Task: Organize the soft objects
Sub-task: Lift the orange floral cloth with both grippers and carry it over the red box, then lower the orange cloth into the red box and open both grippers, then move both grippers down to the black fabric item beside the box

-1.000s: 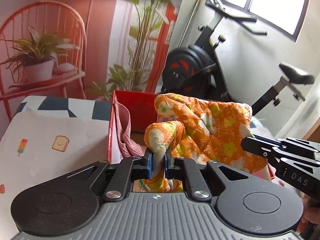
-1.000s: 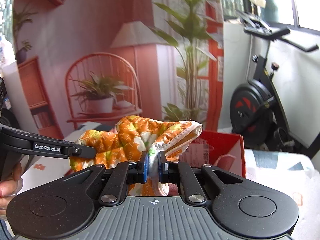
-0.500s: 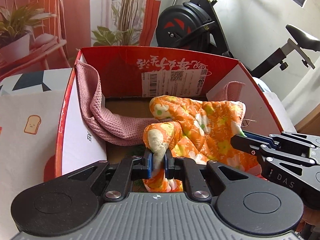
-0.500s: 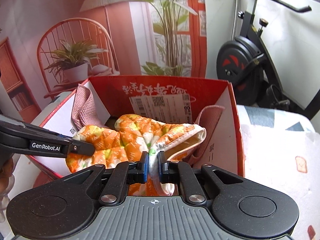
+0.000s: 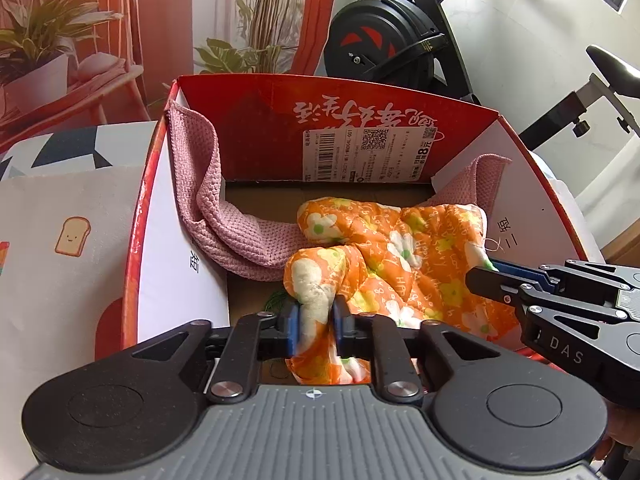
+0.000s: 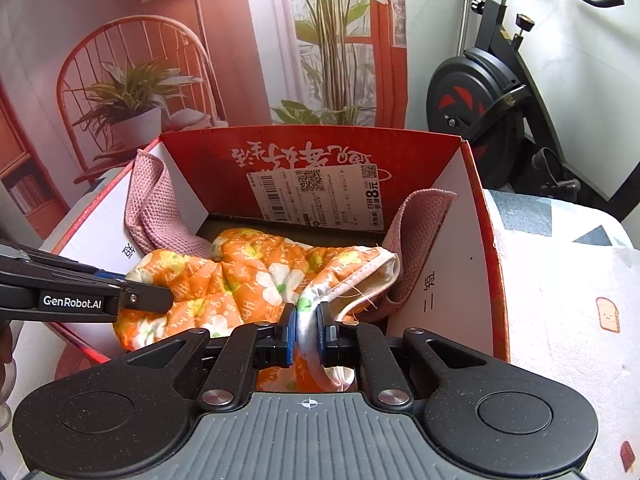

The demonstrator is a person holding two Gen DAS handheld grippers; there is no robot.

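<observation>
Both claws grip the orange oven mitt (image 5: 404,256): left claw (image 5: 314,322) pinches its near-left end, right claw (image 6: 306,330) its cuff. It stretches left-right, seemingly resting on the pink cloth (image 5: 240,232) inside the red box (image 5: 256,120).

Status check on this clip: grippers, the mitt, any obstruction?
Left gripper and right gripper both shut on orange oven mitt. Mitt hangs low inside red box, over pink towel. Nothing in the way.
</observation>
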